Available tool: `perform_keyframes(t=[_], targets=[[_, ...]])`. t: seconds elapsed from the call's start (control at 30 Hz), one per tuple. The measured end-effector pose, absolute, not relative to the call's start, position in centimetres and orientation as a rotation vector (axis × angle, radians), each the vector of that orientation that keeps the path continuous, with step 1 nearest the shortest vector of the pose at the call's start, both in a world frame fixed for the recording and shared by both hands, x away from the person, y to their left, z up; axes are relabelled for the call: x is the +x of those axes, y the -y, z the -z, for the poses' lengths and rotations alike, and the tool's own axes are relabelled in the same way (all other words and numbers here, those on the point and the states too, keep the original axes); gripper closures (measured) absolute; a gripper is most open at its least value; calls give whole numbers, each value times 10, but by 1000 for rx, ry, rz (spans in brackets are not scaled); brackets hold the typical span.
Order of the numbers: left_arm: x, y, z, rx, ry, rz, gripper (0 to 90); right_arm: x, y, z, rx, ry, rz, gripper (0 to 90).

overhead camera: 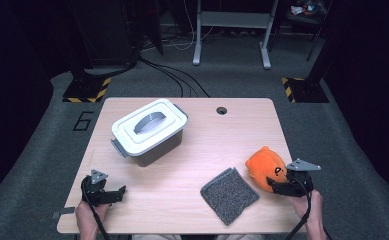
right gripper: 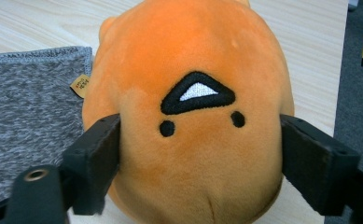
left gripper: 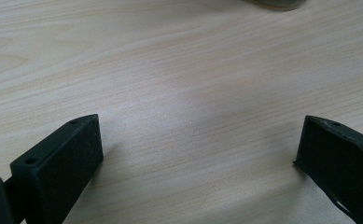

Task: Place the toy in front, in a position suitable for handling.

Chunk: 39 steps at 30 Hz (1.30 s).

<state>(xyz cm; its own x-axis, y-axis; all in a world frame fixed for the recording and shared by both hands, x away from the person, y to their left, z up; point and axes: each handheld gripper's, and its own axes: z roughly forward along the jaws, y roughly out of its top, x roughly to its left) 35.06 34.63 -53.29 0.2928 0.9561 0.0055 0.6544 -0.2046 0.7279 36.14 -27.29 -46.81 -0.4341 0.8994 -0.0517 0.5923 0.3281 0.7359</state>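
Right gripper point(right gripper: 200, 154) clamped on round orange plush toy point(right gripper: 193, 93) beside grey knitted cloth point(right gripper: 25, 112); left gripper point(left gripper: 198, 154) jaws apart over light wooden table point(left gripper: 179, 70).

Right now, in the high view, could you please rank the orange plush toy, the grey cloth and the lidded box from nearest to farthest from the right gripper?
1. Orange plush toy, between the right gripper's jaws.
2. Grey cloth, beside it toward the table's middle.
3. Lidded box, far-left part of the table.

Plush point(right gripper: 188, 116) between right gripper point(right gripper: 200, 154) jaws; cloth point(right gripper: 25, 112) left of them; bare table point(left gripper: 179, 93) between left gripper point(left gripper: 198, 154) jaws.
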Motion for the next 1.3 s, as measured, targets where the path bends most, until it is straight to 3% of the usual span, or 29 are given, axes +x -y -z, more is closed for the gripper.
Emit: perform_keyframes(t=[0.63,1.3], targets=[[351,-346,533,1944,-1435,-626,1,356,272,470,1299,-2125,-907,467],[350,-346,533,1941,-1437,-625,1,355,268,461,1225,-2086,-941,542]])
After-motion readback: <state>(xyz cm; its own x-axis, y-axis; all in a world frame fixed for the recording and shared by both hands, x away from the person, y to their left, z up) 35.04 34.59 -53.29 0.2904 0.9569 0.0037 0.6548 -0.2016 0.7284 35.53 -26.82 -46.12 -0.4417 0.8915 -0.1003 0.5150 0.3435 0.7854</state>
